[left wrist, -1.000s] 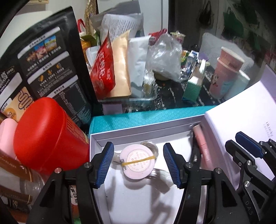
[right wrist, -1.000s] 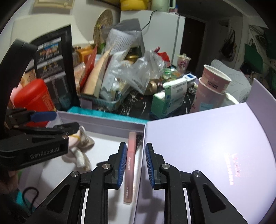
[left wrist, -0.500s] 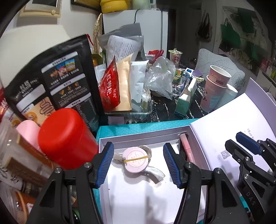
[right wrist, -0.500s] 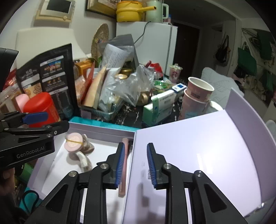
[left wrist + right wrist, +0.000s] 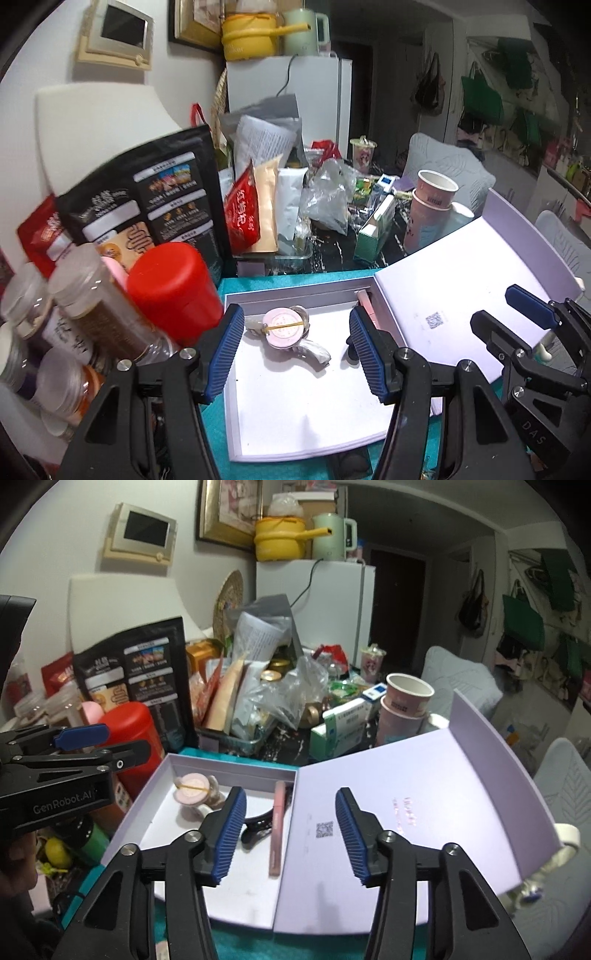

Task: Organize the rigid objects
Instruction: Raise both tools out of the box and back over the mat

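- Box point(image 5: 229, 897) lies open on the table, lid point(image 5: 424, 794) flapped out to its right; teal cloth point(image 5: 295, 278) under it.
- In the box: pink tube point(image 5: 277, 829) along the right wall, round pink compact point(image 5: 284, 328) with a yellow band near the far left, black clip point(image 5: 258, 825) just left of the tube.
- Left tool point(image 5: 297, 349): fairly wide, nothing between the pads, hanging over the box above the compact.
- Right tool point(image 5: 288, 838): jaws have just been opening, now fairly wide and empty; tube sits under the gap, not touched.
- Tube: likely light, stiff, smooth plastic, may roll or slip. Best taken across the middle of its length, pads on the long sides; the wall crowds one side.
- Compact: likely light and hard, flat lid slick; take by the rim edge to edge. Something pale and crumpled under it, can't tell what, may snag.
- Clip: light, springy, odd shape; grip the body.
- Lid: thin card, bends easily; push at the free edge to shut.
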